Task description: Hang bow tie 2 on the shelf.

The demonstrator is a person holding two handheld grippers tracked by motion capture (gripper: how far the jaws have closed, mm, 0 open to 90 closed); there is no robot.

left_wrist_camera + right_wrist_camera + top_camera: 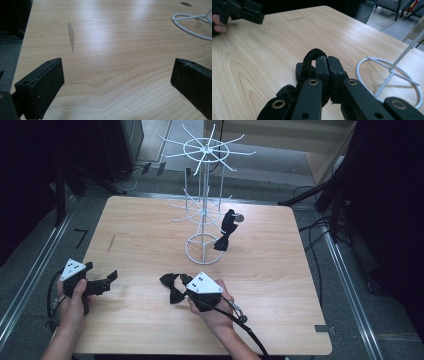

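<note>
Bow tie: black bow tie [171,287] lies on the counter [280,285] just ahead of the right claw [188,281], partly under its tip; a strap loop [311,58] of it is pinched between the pads in the right gripper view.
Handling (judged): light, soft, limp fabric; will droop and swing from any single hold; not fragile; low slip risk against the rough pads.
Where to hold (judged): the strap or the centre knot; a hold on a wing would let it fold and hang unevenly. The strap also leaves a loop free for hooking.
Right claw: clenched on the strap, pads pressed together with the band between them.
Left claw [102,282]: released, jaws wide apart over bare wood, well off to the side of the right claw.
Rack: white wire rack [202,215] stands beyond the right claw; a second bow tie [226,232] hangs from one lower arm.
Risk (judged): thin strap could slide out if tugged sideways against a hook.
</note>
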